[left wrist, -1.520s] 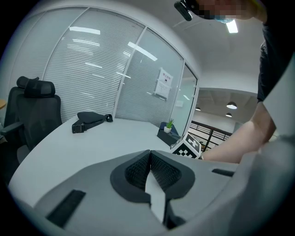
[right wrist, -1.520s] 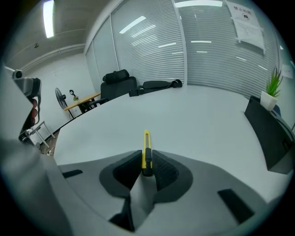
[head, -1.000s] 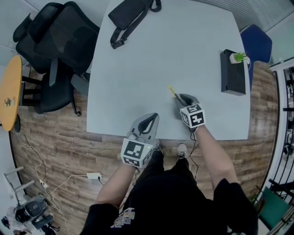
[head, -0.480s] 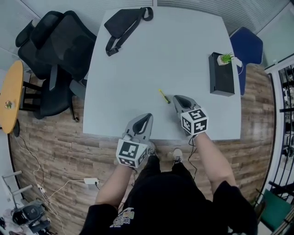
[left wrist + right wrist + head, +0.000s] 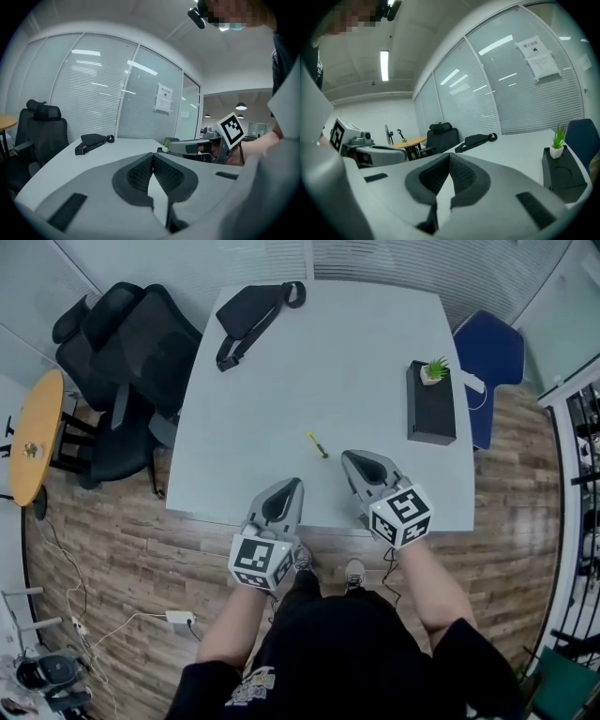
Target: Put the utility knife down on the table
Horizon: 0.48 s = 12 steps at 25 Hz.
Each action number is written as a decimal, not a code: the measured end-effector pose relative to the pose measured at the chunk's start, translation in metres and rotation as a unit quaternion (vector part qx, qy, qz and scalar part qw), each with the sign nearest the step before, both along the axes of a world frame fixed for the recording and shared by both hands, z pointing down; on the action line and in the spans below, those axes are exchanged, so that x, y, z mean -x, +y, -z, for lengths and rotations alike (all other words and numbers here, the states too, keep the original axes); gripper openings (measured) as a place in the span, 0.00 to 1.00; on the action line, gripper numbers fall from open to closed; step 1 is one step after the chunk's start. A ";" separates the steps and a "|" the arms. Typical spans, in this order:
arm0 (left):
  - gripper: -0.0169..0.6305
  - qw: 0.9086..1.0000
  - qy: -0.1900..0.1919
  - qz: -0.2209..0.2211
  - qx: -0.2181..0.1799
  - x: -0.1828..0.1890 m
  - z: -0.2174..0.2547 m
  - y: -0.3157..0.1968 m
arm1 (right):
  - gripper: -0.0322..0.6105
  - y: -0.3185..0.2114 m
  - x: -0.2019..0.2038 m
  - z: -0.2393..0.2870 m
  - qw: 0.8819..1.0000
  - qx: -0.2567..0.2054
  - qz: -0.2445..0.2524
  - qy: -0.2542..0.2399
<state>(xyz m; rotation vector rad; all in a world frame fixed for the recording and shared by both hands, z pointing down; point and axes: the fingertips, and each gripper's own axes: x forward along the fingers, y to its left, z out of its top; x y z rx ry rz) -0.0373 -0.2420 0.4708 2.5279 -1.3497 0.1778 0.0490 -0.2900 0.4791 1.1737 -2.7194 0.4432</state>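
The white table carried a black bag near its far edge. At the near edge, the left gripper and right gripper each had jaws closed together, holding nothing. The utility knife, small and yellow, lay flat on the table just beyond the right gripper, apparently clear of it.

**Yellow knife, pale grey table**

The utility knife, just ahead of the right gripper's jaws, is yellow. The right gripper and the left gripper are light grey with black ribbed pads, and their cubes are white with black squares. The table is pale grey. Far beyond the jaws lie a black bag and a black box.
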 end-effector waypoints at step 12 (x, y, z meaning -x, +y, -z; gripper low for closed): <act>0.03 0.997 0.003 0.060 -0.050 -0.048 0.052 0.065 | 0.05 0.074 -0.051 0.076 0.995 -0.078 0.061 -0.029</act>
